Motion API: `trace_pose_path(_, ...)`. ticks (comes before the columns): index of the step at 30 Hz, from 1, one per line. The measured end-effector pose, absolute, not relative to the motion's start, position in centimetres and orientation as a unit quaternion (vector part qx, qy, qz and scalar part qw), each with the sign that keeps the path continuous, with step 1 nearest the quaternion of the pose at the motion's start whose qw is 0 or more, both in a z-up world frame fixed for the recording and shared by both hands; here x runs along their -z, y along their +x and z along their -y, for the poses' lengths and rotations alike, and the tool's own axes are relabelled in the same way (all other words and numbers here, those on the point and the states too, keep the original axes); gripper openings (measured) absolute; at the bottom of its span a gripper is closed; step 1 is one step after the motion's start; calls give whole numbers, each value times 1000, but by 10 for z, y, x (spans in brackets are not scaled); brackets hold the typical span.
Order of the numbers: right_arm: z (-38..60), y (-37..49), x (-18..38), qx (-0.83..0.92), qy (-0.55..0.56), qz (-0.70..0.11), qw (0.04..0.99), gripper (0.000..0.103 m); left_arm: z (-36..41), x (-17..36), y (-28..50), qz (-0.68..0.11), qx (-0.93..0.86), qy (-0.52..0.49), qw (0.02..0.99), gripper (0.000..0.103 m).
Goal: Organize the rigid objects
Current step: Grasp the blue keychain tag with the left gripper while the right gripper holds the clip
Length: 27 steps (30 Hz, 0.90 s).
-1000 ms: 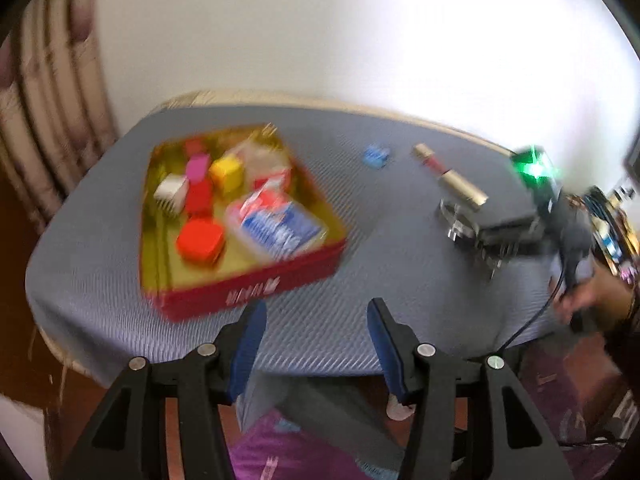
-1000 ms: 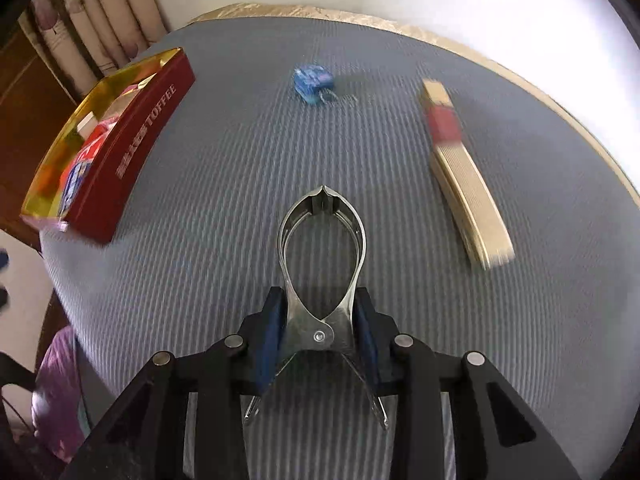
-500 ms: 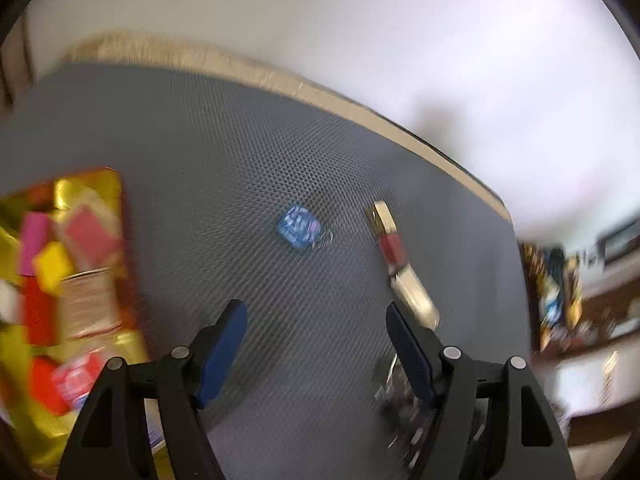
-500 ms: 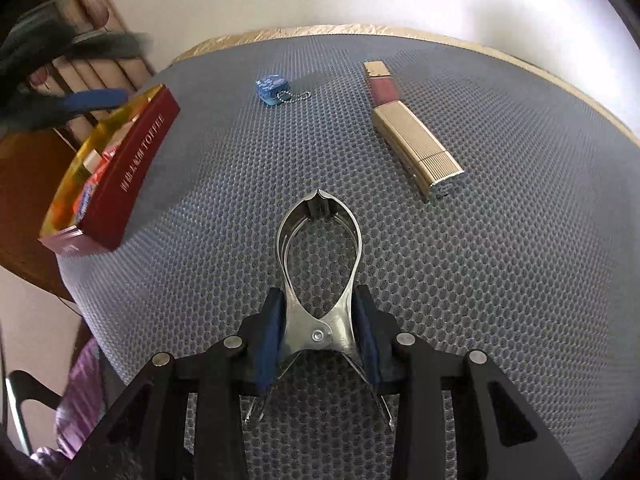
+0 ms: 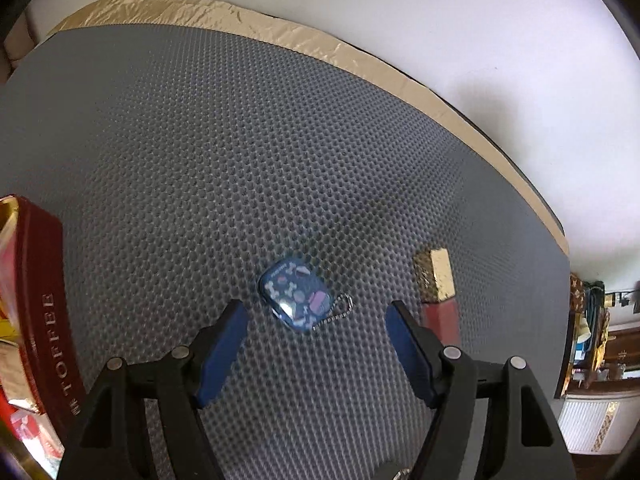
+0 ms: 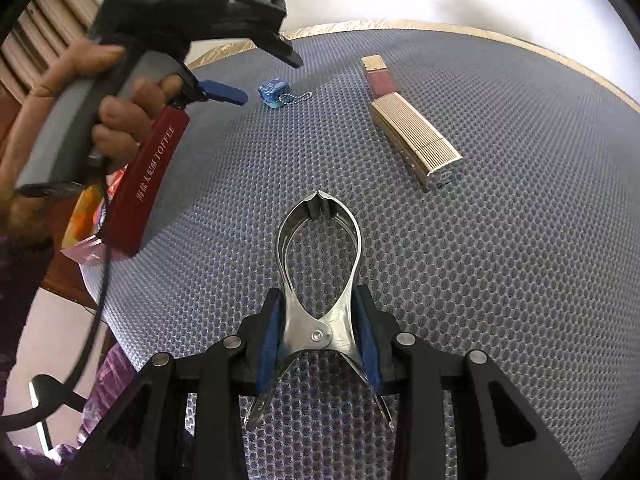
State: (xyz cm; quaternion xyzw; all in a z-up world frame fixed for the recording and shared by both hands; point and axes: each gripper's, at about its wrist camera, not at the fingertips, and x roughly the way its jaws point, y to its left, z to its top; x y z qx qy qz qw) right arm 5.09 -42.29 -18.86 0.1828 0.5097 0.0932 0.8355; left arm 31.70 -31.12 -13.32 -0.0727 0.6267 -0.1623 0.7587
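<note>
A small blue patterned case with a bead chain [image 5: 295, 297] lies on the grey mat, just ahead of my open left gripper [image 5: 316, 312], between its jaws' line. It also shows in the right wrist view [image 6: 273, 92]. A gold and pink lipstick tube [image 6: 408, 120] lies to its right; its gold end shows in the left wrist view [image 5: 435, 276]. My right gripper [image 6: 319, 312] is shut on a shiny metal spring clamp [image 6: 319, 256], held over the mat. The red toffee tin [image 6: 148, 176] with colourful items stands at the left.
The grey honeycomb mat [image 5: 240, 140] covers a round table with a gold foil rim [image 5: 280, 32] against a white wall. The tin's red wall [image 5: 44, 304] is close on the left of my left gripper. The left gripper's body and the hand holding it [image 6: 120, 60] show in the right wrist view.
My left gripper has swung from above the tin to the right and down, and now sits right behind the blue case. My right gripper keeps holding the clamp, almost unmoved.
</note>
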Motion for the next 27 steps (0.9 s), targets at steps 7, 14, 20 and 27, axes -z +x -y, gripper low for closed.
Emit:
trace_pose_path(7,435,48,187,-99,199,-510,831,34,313,137,316,-606,171,-58,775,29)
trace_pose_path(14,440,51,186,-99,202,-513,828,34,303,116,293,-589,185,-71,783,0)
trace_pose_path(20,437,52,185,-95,199,-515,828,34,294,114,285,-624,197,-73,752,6)
trace_pose_path(27,435,50,187,-97,206,-513,828,35,345,110,298,-599,189,40,777,49)
